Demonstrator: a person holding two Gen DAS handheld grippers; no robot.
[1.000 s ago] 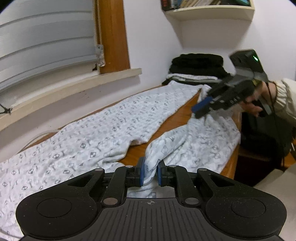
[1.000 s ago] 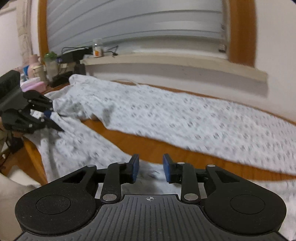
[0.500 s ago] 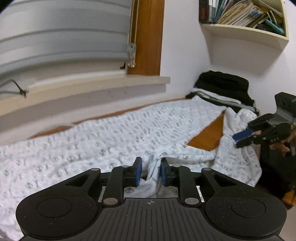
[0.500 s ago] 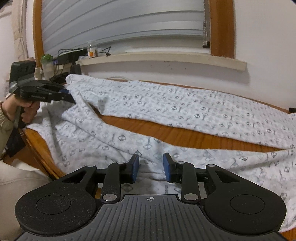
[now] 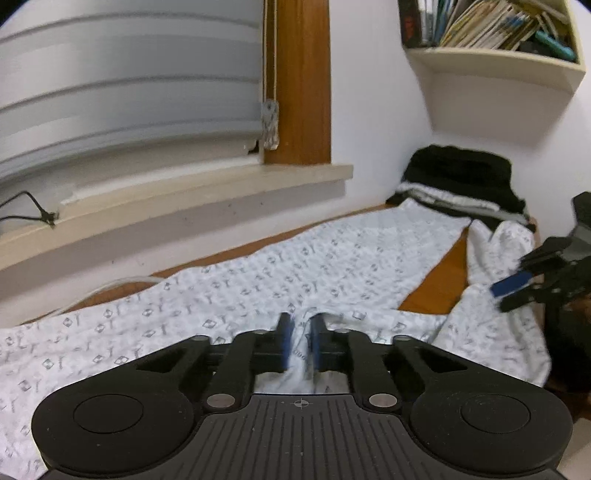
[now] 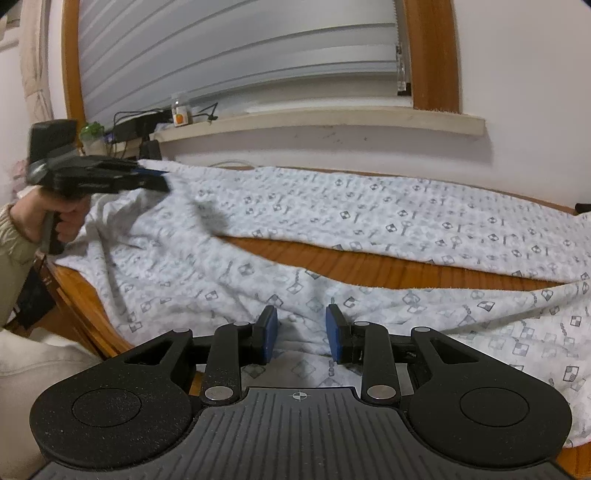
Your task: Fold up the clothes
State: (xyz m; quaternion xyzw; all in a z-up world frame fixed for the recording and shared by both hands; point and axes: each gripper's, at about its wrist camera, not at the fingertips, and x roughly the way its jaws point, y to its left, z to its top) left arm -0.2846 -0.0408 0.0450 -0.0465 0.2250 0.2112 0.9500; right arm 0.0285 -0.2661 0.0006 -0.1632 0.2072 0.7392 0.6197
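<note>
White patterned pyjama trousers (image 5: 295, 269) lie stretched along a wooden table (image 5: 436, 291), one leg by the wall, the other bunched near the front edge. My left gripper (image 5: 301, 332) is shut on a fold of the near leg and holds it up over the far leg. From the right wrist view the trousers (image 6: 369, 214) spread wide, with the left gripper (image 6: 147, 179) at the far left in a person's hand (image 6: 55, 218). My right gripper (image 6: 301, 332) is open just above the near leg's cloth, nothing pinched. It shows at the table's right end (image 5: 517, 288).
A stack of folded dark and light clothes (image 5: 461, 181) sits in the far right corner under a shelf of books (image 5: 491, 33). A window sill (image 5: 184, 195) runs along the wall, with cables and small bottles (image 6: 140, 123) at its left end. The table's front edge (image 6: 85, 291) is close.
My left gripper has carried the pinched fold away from the front edge toward the wall-side leg. The right gripper has come down from above the table to low over the cloth.
</note>
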